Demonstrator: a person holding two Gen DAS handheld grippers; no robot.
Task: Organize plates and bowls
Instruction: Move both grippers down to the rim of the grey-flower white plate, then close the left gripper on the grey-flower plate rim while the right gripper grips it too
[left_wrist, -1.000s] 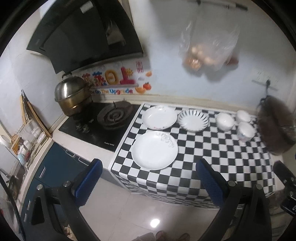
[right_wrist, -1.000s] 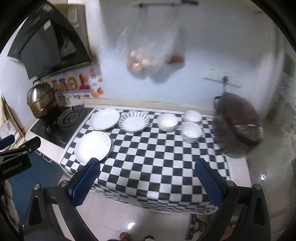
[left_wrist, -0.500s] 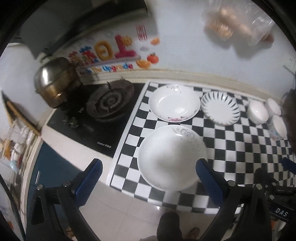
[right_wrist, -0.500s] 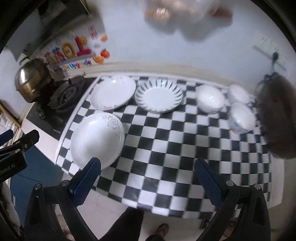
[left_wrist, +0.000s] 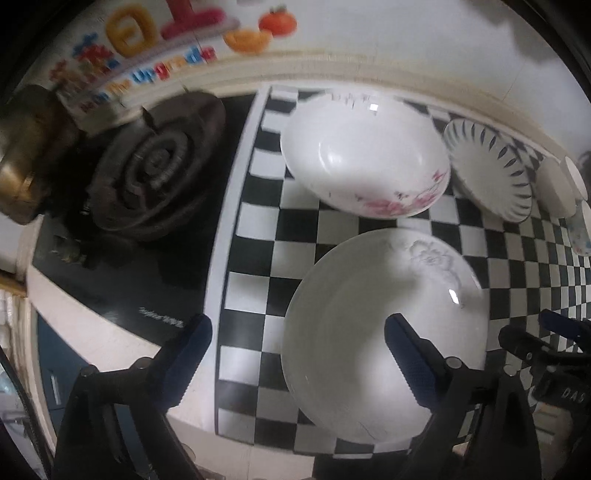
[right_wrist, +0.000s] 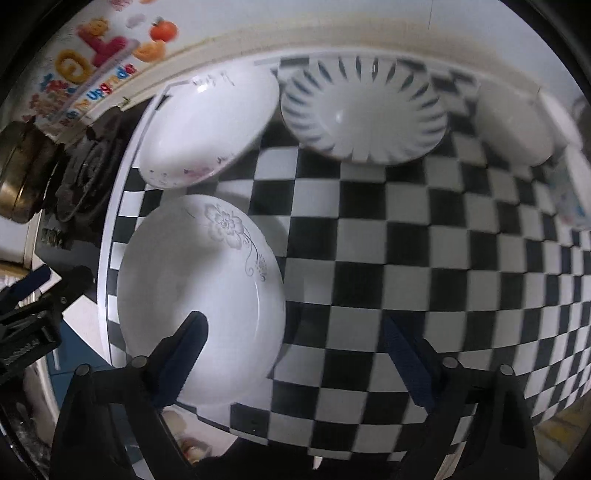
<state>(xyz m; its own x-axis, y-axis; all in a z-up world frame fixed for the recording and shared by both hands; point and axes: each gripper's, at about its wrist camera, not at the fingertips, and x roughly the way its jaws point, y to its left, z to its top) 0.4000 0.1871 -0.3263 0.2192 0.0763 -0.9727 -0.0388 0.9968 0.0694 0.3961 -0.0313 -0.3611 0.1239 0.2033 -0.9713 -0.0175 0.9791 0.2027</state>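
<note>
A large white plate with a grey flower (left_wrist: 380, 325) (right_wrist: 199, 295) lies at the front left of the checkered counter. Behind it lies a white plate with pink flowers (left_wrist: 365, 162) (right_wrist: 207, 129), and to its right a dish with dark rim stripes (left_wrist: 491, 170) (right_wrist: 365, 110). Small white bowls (left_wrist: 557, 184) (right_wrist: 517, 125) stand further right. My left gripper (left_wrist: 299, 354) is open and empty, its right finger over the large plate. My right gripper (right_wrist: 295, 354) is open and empty, straddling that plate's right edge.
A black gas hob with a burner (left_wrist: 155, 170) lies left of the checkered cloth (right_wrist: 424, 266), with a brass pot (left_wrist: 22, 162) at its far left. A tiled wall with colourful stickers (left_wrist: 147, 40) rises behind. The counter's front edge (right_wrist: 332, 446) is just below the grippers.
Both grippers have come down and forward toward the counter, closing in on the large front plate. The dishes have not moved. Both stay open.
</note>
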